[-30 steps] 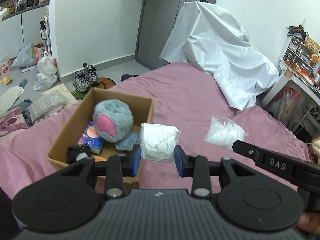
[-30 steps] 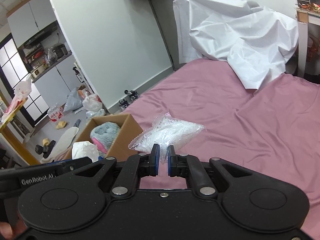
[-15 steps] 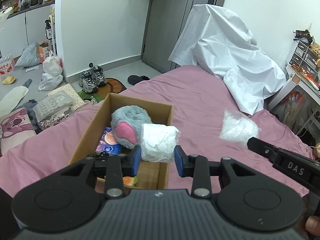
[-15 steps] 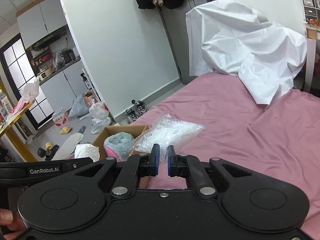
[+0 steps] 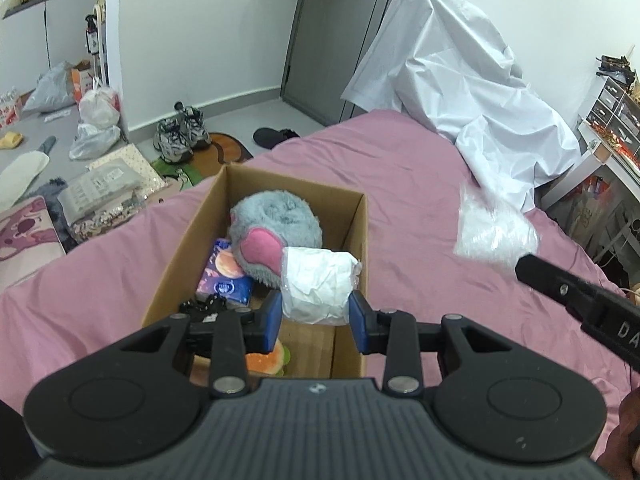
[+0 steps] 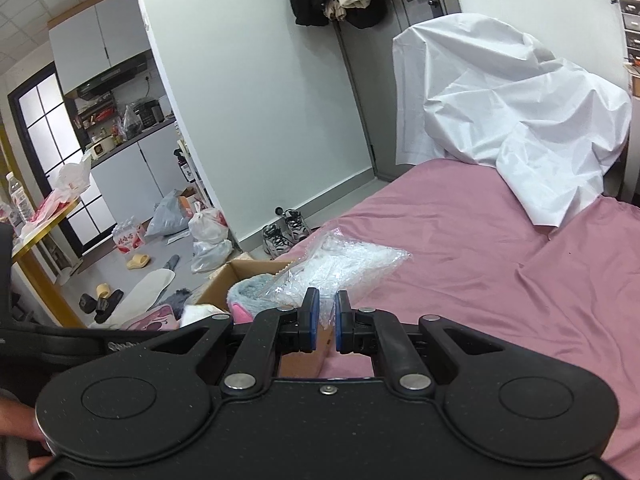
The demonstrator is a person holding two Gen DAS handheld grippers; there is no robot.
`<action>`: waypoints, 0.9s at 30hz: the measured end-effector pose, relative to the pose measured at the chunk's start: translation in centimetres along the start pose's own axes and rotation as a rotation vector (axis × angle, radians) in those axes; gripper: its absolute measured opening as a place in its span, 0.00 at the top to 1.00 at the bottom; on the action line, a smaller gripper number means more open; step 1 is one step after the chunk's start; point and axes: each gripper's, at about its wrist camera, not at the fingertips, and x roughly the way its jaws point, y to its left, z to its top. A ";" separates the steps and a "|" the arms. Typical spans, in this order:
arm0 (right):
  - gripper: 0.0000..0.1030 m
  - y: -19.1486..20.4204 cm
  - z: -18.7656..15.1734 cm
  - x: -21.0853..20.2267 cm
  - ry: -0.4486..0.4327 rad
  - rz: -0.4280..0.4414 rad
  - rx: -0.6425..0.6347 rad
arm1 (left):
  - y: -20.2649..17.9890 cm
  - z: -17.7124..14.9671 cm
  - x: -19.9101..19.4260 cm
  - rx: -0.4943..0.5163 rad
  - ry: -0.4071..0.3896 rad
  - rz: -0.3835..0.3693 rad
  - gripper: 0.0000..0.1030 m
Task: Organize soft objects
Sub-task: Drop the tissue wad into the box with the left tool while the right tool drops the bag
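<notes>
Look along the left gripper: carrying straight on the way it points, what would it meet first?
Probably the cardboard box: the left gripper, shut on the white roll, aims into it near the grey plush; depth is uncertain.

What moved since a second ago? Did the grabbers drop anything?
Nothing dropped. The left gripper carried its white wrapped roll from beside the cardboard box to over it. The right gripper lifted its clear plastic bag toward the box. Both grips stayed shut.

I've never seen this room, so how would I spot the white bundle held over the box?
Find the pink bed, then the open cardboard box on it. Above the box's near corner, the left gripper pinches a white roll wrapped in clear film. Unlike the grey plush and purple packet inside, it is plain white and held up.
</notes>
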 end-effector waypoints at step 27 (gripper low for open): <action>0.91 6.4 -1.0 4.3 0.106 0.129 -0.128 | 6.2 1.4 1.6 -0.087 0.093 0.024 0.47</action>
